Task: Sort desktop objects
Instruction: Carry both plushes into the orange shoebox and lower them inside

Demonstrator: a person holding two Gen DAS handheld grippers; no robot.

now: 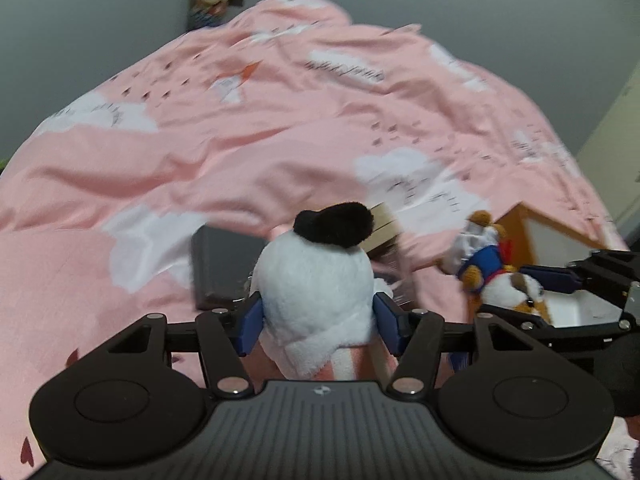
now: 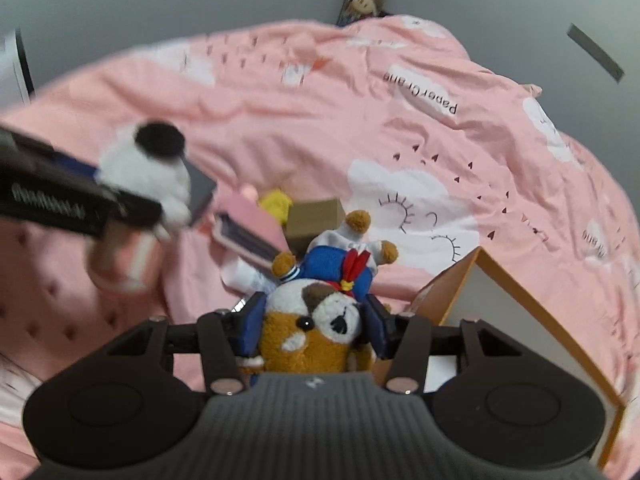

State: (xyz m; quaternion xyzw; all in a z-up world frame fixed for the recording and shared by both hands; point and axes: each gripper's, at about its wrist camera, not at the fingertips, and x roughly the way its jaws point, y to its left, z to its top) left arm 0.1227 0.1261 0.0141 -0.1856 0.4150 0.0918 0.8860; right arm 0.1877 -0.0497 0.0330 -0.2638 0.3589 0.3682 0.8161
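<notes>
While both plush toys hang clear of the pink bedspread [image 1: 240, 140], carry them over to the orange-rimmed box [image 2: 516, 292].

Left hand-held gripper [image 1: 318, 316] pinches the white plush with a black ear [image 1: 316, 276], blue pads on both flanks. Right hand-held gripper [image 2: 314, 326] pinches the dog plush in a blue sailor suit [image 2: 320, 308] by the head, body dangling forward. Box sits open just right of the dog; a pink case [image 2: 252, 232], a cardboard box [image 2: 316, 220] and a dark flat case [image 1: 224, 268] lie on the bed below. My read: keep the squeeze steady, soft fill slips. Bring the dog over the box opening first, lower inside the rim, then release; keep the left hand wide to avoid a clash.
</notes>
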